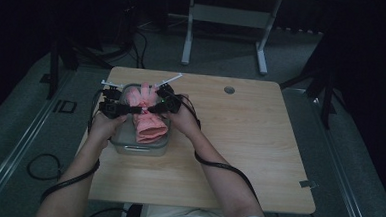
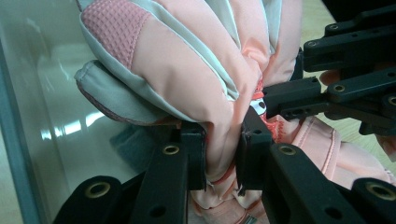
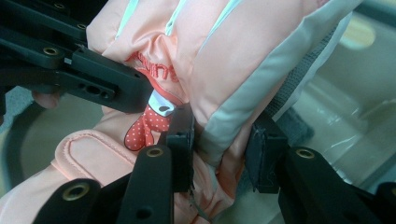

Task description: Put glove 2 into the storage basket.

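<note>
Both claws, L [image 1: 131, 109] & R [image 1: 150, 108], clamped on glove [image 1: 147, 123], long axis near-far, over bin [image 1: 124, 144] at tabletop's left.

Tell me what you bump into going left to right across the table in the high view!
Left gripper pinching the pink glove → the glove itself, lying in the clear container → right gripper pinching the glove's other side → round hole in the tabletop → small metal clip at the table's right edge.
</note>
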Tool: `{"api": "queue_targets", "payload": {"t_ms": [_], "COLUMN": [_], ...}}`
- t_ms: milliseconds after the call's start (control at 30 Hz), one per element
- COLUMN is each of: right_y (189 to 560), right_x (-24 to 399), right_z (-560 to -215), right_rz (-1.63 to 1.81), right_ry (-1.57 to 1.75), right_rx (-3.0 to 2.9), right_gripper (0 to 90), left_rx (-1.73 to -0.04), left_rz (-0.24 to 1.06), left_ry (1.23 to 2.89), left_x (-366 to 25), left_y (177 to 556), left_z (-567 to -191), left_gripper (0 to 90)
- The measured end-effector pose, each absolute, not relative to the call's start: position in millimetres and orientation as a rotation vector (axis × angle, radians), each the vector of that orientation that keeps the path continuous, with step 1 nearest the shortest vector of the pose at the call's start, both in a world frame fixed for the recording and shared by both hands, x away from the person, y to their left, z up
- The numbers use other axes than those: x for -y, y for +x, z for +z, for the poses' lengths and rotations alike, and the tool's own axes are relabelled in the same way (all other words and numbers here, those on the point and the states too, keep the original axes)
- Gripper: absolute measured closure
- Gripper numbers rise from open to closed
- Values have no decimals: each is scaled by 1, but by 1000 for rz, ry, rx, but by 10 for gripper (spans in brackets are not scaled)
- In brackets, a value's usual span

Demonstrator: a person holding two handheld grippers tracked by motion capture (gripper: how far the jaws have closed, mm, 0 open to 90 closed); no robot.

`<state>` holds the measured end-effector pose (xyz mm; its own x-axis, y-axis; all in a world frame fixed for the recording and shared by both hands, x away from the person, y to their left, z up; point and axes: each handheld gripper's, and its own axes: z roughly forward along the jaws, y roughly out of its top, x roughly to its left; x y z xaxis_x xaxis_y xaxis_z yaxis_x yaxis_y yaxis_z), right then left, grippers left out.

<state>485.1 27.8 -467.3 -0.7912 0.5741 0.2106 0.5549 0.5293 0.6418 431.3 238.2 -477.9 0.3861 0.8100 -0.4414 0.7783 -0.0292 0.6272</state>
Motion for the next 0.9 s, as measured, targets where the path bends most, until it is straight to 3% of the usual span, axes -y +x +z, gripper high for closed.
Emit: {"api": "queue_targets", "payload": {"t_ms": [333,667,900], "right_y": [491,497,500], "right_x": [-32,-38,-42], "right_z": [-483,-485,-485], "right_rz": [1087,1016,996], "right_ry": [1057,1067,1093], "right_rx": [-2746,-2724,-2705], "right_gripper": [635,541,508], "left_rx": [-1462,-1504,-1542], "left_rz": [53,232,261], "left_ry": [1844,1984,2000], "left_x": [-235,-222,-223], "left_y": [439,444,448], "left_z": [-487,-483,-483], "left_gripper": [730,530,448]}}
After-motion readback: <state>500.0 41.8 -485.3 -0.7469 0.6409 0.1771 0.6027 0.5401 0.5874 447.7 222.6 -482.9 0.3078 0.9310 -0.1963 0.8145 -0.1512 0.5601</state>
